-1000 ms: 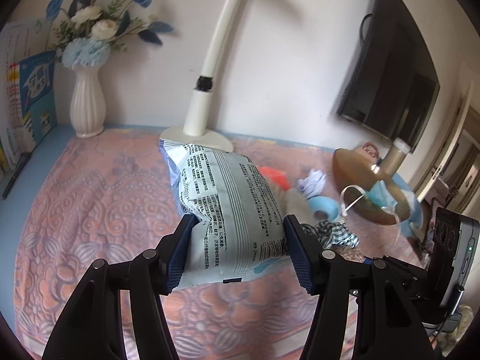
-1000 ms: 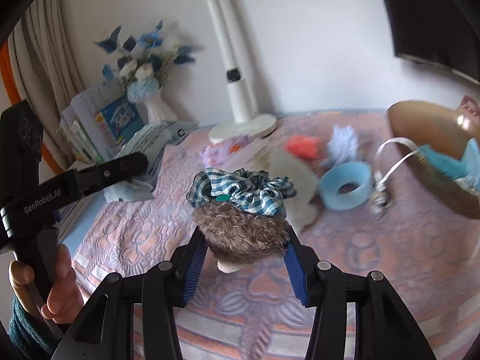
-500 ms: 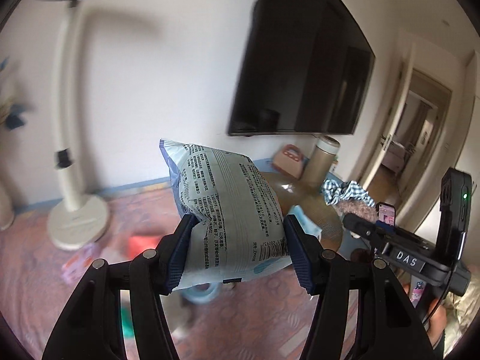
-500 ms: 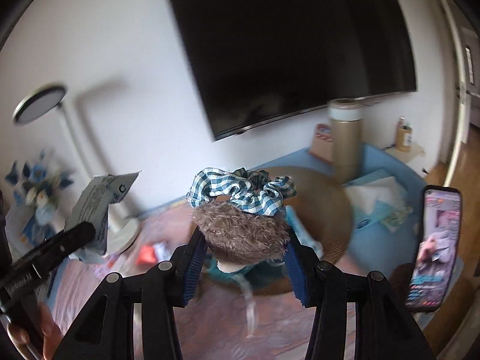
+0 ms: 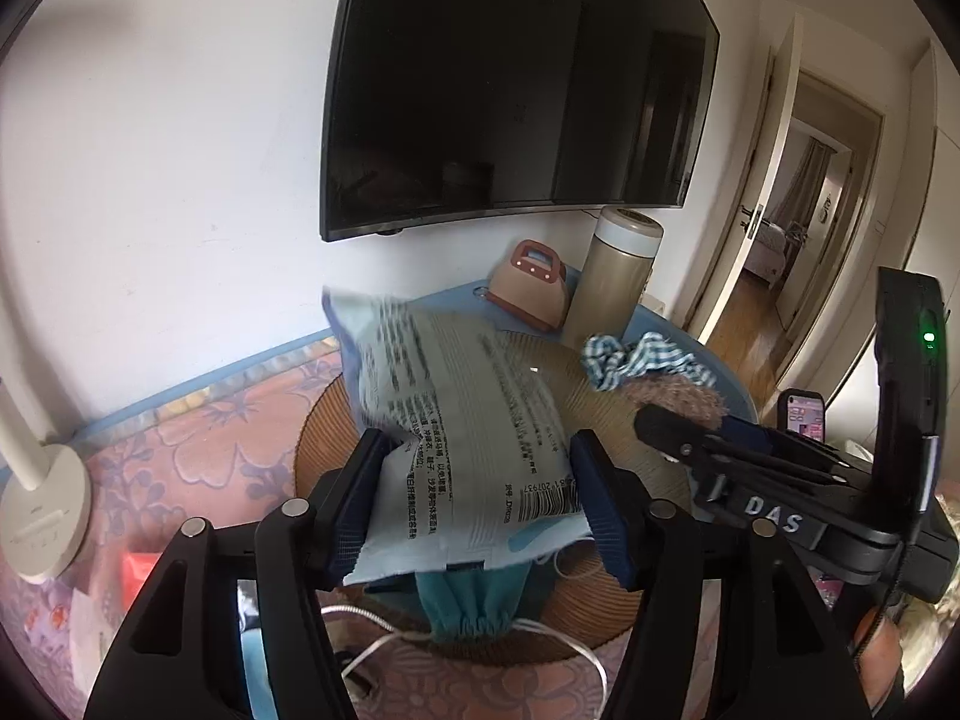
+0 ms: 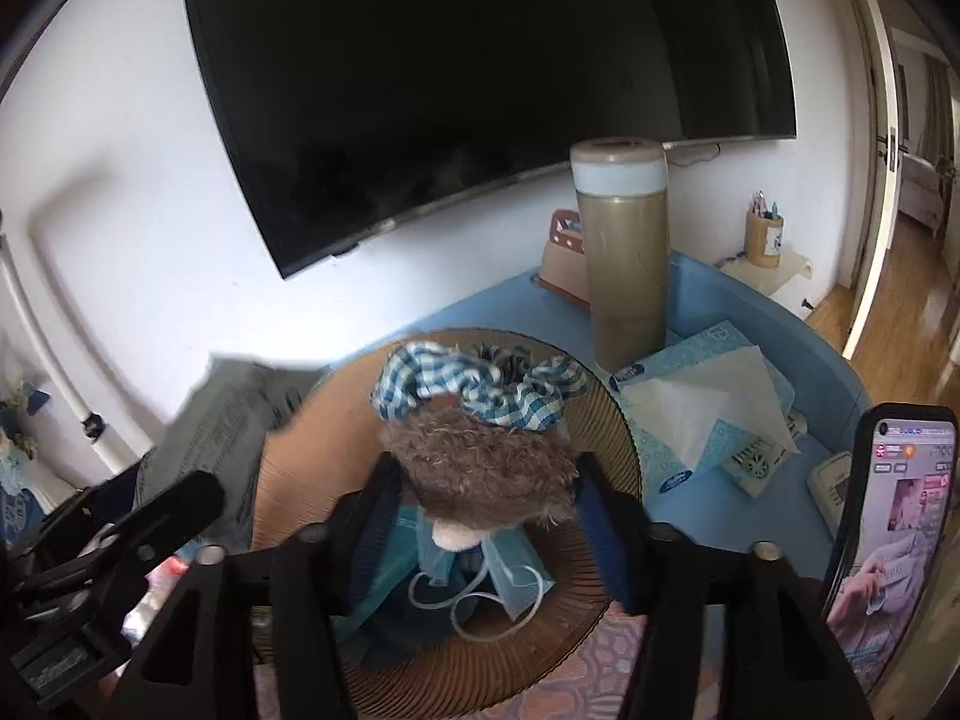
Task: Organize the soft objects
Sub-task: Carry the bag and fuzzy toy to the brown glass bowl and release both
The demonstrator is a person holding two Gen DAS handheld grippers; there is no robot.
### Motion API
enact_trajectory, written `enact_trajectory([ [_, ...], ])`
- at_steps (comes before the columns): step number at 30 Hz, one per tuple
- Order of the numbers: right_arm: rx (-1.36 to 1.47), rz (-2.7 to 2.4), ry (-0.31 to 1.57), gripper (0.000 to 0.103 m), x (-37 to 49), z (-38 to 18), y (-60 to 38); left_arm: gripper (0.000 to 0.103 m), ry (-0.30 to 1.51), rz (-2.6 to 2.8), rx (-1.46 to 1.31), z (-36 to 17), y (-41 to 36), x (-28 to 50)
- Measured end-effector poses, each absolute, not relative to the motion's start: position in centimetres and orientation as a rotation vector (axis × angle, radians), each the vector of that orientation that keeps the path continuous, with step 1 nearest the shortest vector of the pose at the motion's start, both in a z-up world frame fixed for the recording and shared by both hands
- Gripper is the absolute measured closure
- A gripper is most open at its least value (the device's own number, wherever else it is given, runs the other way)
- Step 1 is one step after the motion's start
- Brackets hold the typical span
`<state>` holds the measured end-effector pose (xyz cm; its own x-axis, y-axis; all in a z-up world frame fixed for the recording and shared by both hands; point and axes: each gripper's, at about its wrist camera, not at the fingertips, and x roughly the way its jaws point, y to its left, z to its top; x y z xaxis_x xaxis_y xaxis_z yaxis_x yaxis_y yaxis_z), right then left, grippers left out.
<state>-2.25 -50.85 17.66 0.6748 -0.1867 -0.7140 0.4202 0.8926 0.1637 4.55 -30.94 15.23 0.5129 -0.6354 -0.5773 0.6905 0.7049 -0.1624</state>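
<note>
Both grippers tilted down over the round woven tray (image 6: pixel 606 414). The left gripper (image 5: pixel 477 507) had just been opening, the printed snack bag (image 5: pixel 462 414) between its jaws, sagging toward the tray. The right gripper (image 6: pixel 483 516), beside it, had just been opening too, the brown plush (image 6: pixel 486 471) and checked scrunchie (image 6: pixel 474 387) loose between its jaws.
</note>
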Motion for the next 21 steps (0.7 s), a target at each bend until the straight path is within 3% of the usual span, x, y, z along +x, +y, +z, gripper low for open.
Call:
enact_trajectory([
  [7,0.357,-0.325,0.763,0.041,-3.3,17.5,-50.8,0.031,0.639,-0.772,0.124,15.7,-28.3,3.9],
  [21,0.258,-0.004,0.672,0.041,-7.1,23.2,-35.5,0.031,0.487,-0.476,0.001,24.3,-7.9,-3.6],
])
